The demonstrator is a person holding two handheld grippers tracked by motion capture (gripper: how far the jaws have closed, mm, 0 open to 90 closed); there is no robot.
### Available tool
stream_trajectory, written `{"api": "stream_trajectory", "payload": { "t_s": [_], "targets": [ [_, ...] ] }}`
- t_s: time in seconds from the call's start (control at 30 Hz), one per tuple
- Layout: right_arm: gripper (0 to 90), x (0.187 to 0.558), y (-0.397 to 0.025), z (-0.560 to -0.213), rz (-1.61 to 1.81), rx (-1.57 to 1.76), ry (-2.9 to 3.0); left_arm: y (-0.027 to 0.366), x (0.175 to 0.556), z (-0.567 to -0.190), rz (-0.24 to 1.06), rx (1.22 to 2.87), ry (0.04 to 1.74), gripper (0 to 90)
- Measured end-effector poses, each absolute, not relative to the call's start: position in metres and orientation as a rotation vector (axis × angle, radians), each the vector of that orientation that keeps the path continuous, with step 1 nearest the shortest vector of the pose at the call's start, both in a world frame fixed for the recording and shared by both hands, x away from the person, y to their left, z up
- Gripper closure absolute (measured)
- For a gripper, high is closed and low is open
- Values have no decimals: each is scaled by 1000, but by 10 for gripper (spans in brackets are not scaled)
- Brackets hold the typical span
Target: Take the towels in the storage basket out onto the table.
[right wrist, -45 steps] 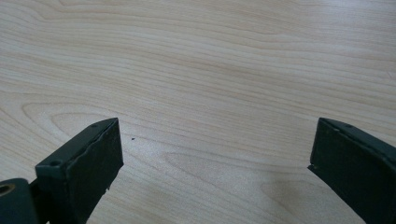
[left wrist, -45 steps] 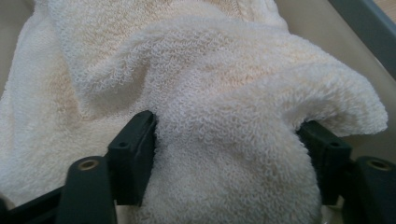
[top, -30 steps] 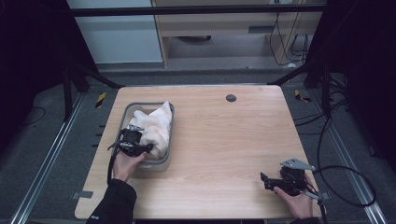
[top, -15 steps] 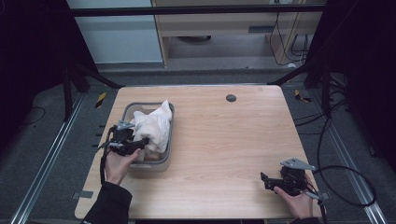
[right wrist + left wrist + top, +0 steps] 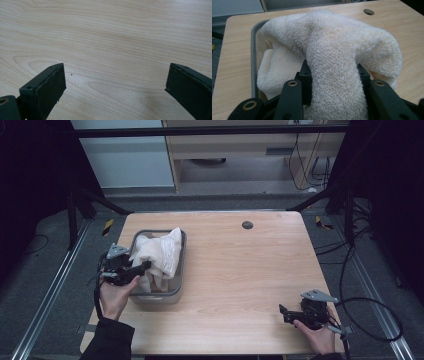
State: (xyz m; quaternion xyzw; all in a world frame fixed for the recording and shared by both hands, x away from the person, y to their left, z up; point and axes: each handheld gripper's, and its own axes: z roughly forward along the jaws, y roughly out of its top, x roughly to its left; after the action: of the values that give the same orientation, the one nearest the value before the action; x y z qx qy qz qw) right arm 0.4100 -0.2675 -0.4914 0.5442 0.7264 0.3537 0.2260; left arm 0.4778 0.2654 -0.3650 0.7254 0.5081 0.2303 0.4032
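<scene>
Left gripper (image 5: 332,82) has its jaws clamped on a fold of the white towel (image 5: 160,252), bunched up out of the grey tray (image 5: 176,290) at the counter's left. Right gripper (image 5: 115,82) idles near right, jaws wide, empty. Risk: trailing cloth snags the rim and drags the tray along, or the fold slips free.

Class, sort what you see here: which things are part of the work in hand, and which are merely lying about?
Part of the work:
- white towel, clamped in the left gripper
- grey tray that the towel hangs into

Lying about:
- right gripper, open, idle low over the table
- round hole in the tabletop
</scene>
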Motion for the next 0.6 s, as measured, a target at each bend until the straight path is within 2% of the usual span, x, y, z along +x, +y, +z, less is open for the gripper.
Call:
{"api": "stream_trajectory", "payload": {
  "t_s": [0.6],
  "targets": [
    [33, 409, -267, -490, 985, 1505, 1994, 271, 462, -321, 631, 1751, 1210, 615]
  ]
}}
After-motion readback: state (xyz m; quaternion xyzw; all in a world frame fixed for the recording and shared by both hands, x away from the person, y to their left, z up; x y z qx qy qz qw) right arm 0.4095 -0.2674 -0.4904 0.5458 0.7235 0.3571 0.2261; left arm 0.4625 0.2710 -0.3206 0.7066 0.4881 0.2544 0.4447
